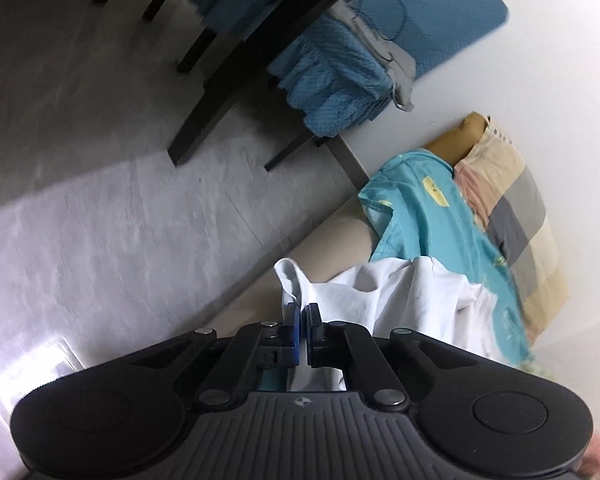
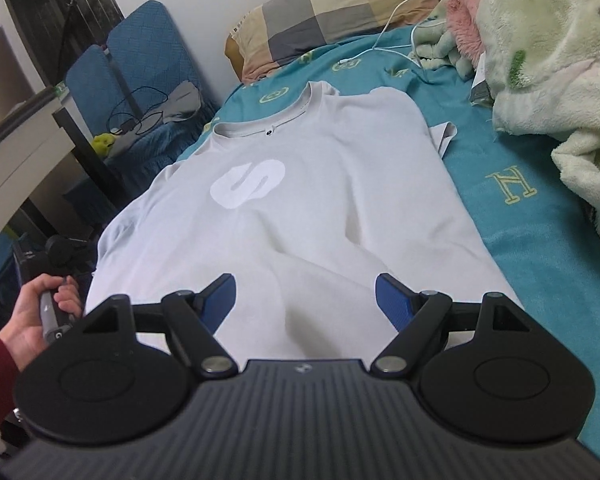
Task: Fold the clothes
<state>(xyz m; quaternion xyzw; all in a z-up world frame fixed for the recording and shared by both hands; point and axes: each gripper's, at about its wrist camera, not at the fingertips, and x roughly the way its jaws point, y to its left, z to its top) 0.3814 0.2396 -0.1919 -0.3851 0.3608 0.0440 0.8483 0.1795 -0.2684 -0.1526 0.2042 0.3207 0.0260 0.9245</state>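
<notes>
The T-shirt (image 2: 300,184) lies flat on the bed (image 2: 520,200), collar away, long axis running straight ahead of the right gripper (image 2: 305,300), whose jaws gape wide and empty above the hem. The left gripper (image 1: 303,320) is nearer the left edge, jaws pinched on white cloth there.

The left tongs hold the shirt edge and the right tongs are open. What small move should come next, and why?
Probably lower the open right tongs and pinch the hem of the T-shirt just below. The left tongs already grip white cloth at the bed edge, so both sides could then lift together.
</notes>
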